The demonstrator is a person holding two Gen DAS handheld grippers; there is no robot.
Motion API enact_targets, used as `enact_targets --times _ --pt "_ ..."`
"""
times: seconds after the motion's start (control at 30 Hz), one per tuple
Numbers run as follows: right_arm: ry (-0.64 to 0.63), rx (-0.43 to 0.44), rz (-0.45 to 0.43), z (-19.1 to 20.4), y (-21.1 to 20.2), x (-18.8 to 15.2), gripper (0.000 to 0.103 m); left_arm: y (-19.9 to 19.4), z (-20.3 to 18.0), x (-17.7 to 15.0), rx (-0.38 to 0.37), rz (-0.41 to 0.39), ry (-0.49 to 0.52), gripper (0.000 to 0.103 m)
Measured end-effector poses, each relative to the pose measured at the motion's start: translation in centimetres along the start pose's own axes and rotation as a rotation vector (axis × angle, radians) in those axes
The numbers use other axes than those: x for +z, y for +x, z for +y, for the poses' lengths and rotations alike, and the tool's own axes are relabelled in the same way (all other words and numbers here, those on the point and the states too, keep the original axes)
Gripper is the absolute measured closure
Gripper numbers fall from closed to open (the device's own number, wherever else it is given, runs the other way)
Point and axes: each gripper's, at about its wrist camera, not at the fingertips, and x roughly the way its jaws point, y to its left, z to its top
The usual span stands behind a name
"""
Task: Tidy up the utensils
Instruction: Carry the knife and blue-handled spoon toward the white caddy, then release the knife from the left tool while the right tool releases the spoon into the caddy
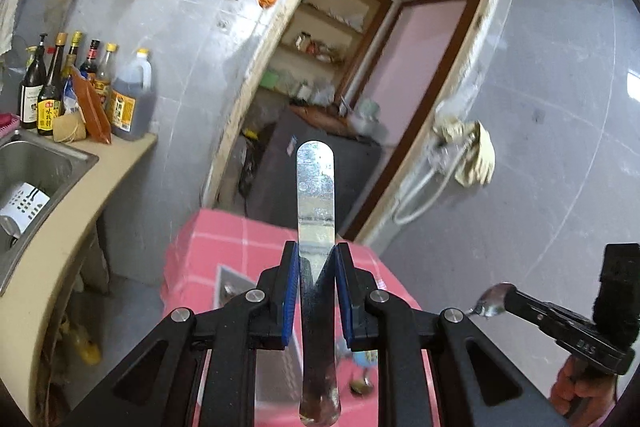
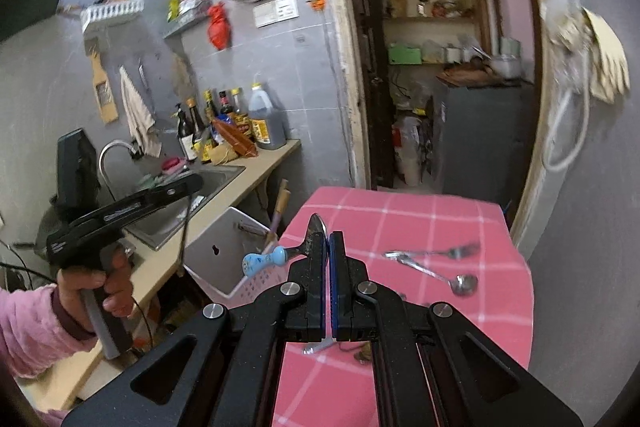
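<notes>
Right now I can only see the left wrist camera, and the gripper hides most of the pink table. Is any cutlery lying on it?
Observer: Yes. The right wrist view shows a fork and a spoon lying on the pink cloth.
Operator: That other gripper at my edge holds something shiny. What is it?
Observer: The right gripper is shut on a blue-handled spoon; your view misses the blue handle.
Operator: Where might my flat metal utensil go?
Observer: Perhaps the white basket standing between table and counter; handles already stick out of it.
</notes>
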Motion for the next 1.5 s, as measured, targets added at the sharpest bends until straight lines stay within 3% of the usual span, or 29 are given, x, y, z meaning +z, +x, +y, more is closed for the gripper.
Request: enact_targets --times 0.33,0.93,1.33,1.5 --pt "-0.155 -0.019 0.096 5.7 4.4 3.2 0.101 3.1 2.4 -0.1 0.008 -0.051 0.019 0.086" --pt "-0.216 -0.007 0.236 9.1 10.5 2.0 0.101 2.7 4.5 -3.2 0.008 -0.010 0.035 0.086" --pt "-0.084 0.078 0.207 8.1 11.6 0.5 0.099 1.6 4.6 -3.4 -0.008 0.046 0.041 0.085" --pt "-0.018 0.062 0.122 6.9 10.1 0.1 0.097 0.5 3.9 -3.0 -0.006 0.039 0.046 0.067"
